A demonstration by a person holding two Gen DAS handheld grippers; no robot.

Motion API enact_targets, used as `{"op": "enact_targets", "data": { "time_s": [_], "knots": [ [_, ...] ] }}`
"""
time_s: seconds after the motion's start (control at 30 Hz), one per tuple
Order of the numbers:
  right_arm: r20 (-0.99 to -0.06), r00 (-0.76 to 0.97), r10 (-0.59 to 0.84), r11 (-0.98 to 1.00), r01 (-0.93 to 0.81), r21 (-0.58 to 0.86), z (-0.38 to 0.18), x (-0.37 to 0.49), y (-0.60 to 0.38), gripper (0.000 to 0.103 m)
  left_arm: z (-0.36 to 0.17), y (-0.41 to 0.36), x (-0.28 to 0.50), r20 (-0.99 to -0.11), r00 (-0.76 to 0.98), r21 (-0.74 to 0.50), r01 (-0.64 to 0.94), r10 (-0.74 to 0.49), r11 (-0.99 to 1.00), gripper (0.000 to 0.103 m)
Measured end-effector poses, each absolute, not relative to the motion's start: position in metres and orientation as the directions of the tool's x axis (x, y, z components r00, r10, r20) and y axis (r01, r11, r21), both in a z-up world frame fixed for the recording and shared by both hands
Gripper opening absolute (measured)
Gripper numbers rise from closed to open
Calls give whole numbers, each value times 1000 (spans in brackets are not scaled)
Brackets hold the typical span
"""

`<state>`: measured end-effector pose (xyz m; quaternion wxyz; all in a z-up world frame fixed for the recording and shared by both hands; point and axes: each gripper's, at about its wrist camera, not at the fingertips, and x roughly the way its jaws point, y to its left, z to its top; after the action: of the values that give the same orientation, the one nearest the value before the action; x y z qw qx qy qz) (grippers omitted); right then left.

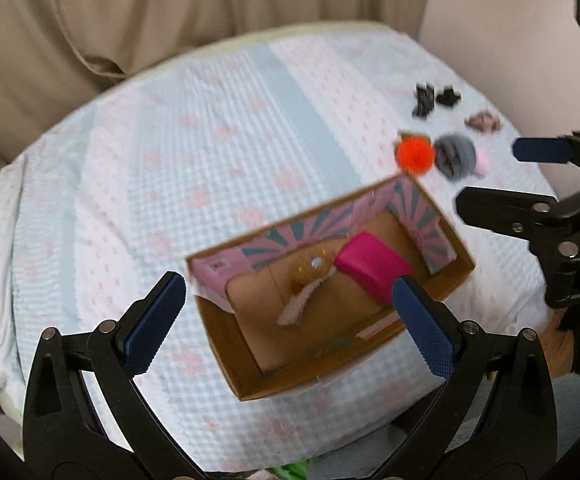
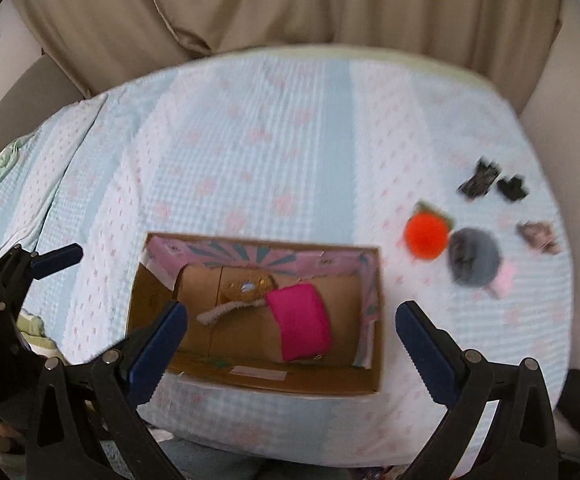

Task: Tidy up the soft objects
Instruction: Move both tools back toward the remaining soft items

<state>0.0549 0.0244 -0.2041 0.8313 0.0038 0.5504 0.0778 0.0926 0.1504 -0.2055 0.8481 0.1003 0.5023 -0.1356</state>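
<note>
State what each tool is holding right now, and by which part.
Nothing is held. The left tool and the right tool are both open and empty above the cardboard box; the pink cushion lies inside it, untouched.

1. Soft, even daylight; no glare and only faint shadows.
2. Motion blur smears the bed [image 2: 290,128] and the orange pompom [image 1: 415,155].
3. Fisheye bending curves the edges, with dark vignette corners.

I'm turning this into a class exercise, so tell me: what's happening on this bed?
A person is sorting soft items into a cardboard box on the bed. A pink cushion and a golden toy already lie inside. An orange pom-pom, a grey pouch and some small dark pieces lie outside it. The left gripper and right gripper are both open, holding nothing.
</note>
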Motion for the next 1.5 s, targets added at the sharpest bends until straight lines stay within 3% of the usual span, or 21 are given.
{"op": "enact_targets", "data": {
  "time_s": [0.37,0.7,1.07,1.3,1.5],
  "knots": [
    [-793,609,19,999,9,31,-110,14,-22,103,-107,152,78,-734,657,1,254,-172,967,103],
    [-745,665,-54,993,113,29,-90,-7,-84,103,-83,103,80,-702,685,-3,273,-197,962,103],
    [-772,634,-51,990,134,44,-111,7,-198,103,-104,4,109,-748,630,-41,269,-208,962,103],
    [-816,578,-6,987,136,89,-141,34,-267,103,-147,-61,148,-813,550,-83,213,-189,974,103],
    [-858,513,29,979,157,127,-181,69,-309,103,-196,-106,185,-863,486,-45,195,-136,980,103]
  ]
}}
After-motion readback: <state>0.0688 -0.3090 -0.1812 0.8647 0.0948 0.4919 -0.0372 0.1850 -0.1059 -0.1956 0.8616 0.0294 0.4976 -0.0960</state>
